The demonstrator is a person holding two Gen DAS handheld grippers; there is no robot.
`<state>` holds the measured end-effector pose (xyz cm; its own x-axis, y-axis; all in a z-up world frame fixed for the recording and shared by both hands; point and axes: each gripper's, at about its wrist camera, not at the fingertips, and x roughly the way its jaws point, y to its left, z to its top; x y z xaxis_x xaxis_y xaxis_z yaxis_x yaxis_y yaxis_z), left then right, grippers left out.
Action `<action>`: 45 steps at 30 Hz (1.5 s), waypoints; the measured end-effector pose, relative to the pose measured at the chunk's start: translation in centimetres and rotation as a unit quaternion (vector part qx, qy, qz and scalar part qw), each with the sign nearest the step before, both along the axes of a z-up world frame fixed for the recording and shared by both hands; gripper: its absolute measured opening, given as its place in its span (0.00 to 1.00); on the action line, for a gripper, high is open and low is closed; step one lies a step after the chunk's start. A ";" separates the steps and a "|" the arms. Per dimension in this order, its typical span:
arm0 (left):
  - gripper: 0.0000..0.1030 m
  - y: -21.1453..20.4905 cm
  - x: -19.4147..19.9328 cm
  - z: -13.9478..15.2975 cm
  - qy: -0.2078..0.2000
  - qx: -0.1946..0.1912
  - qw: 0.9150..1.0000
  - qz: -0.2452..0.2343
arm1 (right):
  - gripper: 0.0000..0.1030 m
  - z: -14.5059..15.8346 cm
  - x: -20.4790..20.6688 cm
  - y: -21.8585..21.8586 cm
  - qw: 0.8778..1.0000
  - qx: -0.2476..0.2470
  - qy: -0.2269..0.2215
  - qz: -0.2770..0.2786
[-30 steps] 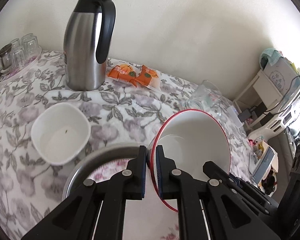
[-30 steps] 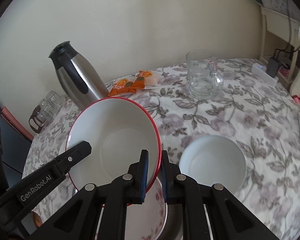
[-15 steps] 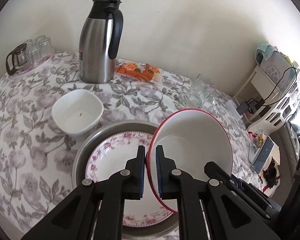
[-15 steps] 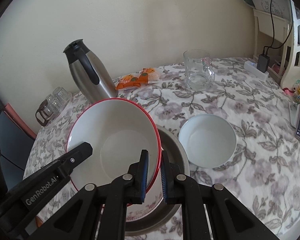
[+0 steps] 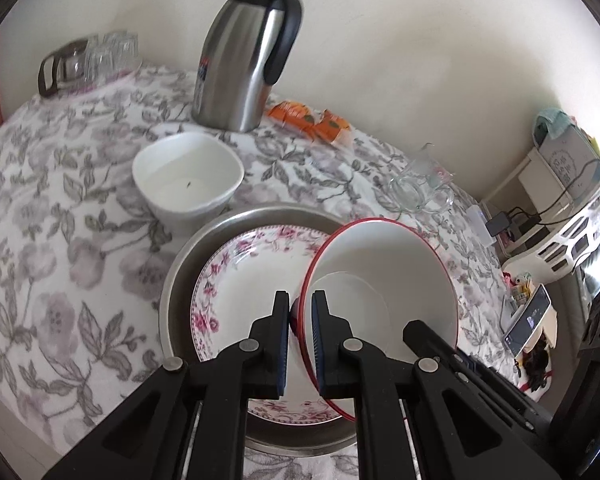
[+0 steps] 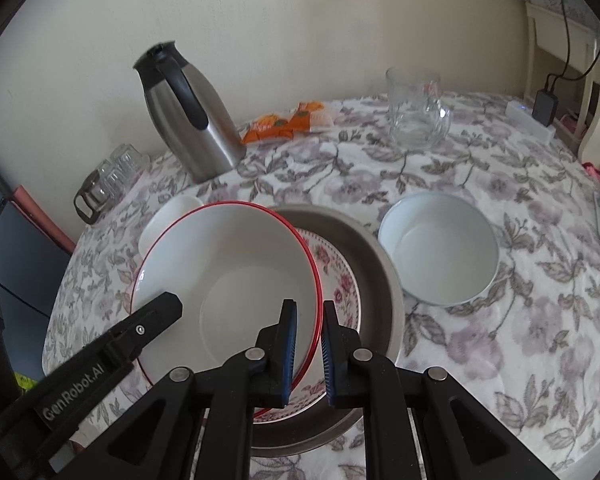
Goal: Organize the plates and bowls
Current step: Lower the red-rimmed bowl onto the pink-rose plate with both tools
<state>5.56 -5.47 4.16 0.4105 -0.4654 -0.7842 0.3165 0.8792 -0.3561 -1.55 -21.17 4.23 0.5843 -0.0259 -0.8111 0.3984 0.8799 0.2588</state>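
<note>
In the left wrist view, your left gripper is pinching the near edge of the red-rimmed bowl. One finger is sitting outside the rim and one inside, squeezed tight on it. The bowl is tipping up to the right, over the pink flower plate. That plate is lying inside the gray metal pan. A white square bowl is sitting just behind the pan on the flowery tablecloth. The steel jug is standing farther back, with orange snack packs beside it (the glass jug is off to the right).

In the right wrist view, your right gripper is also clamping the red-rimmed bowl, on its right edge. The rim is running between the two blue pads. Your left gripper's arm is reaching in at the bowl's left side. The bowl is hanging over the flower plate and the metal pan. A round white bowl is sitting on the cloth just right of the pan.
</note>
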 end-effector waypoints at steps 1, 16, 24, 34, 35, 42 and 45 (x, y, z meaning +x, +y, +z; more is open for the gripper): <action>0.09 0.1 0.2 -0.3 0.004 0.000 1.000 0.003 | 0.13 -0.2 0.1 0.1 1.000 0.002 0.002 0.001; 0.09 0.7 2.3 -2.7 0.046 -0.008 0.998 0.029 | 0.13 -2.0 2.1 0.5 1.000 0.002 0.026 0.001; 0.09 1.3 3.2 -3.3 0.064 -0.024 0.997 0.043 | 0.14 -2.6 3.0 0.8 0.999 0.002 0.037 -0.001; 0.09 1.4 3.7 -4.1 0.080 -0.029 0.995 0.046 | 0.14 -3.1 3.3 0.9 0.999 0.002 0.045 -0.006; 0.09 1.4 3.7 -4.2 0.081 -0.030 0.995 0.046 | 0.14 -3.1 3.3 0.9 0.999 0.003 0.045 -0.006; 0.09 1.3 4.1 -4.5 0.088 -0.033 0.995 0.046 | 0.14 -3.4 3.5 0.6 0.999 0.010 0.048 -0.006; 0.09 1.3 4.1 -4.6 0.087 -0.031 0.995 0.047 | 0.15 -3.5 3.6 0.6 0.999 0.011 0.047 -0.005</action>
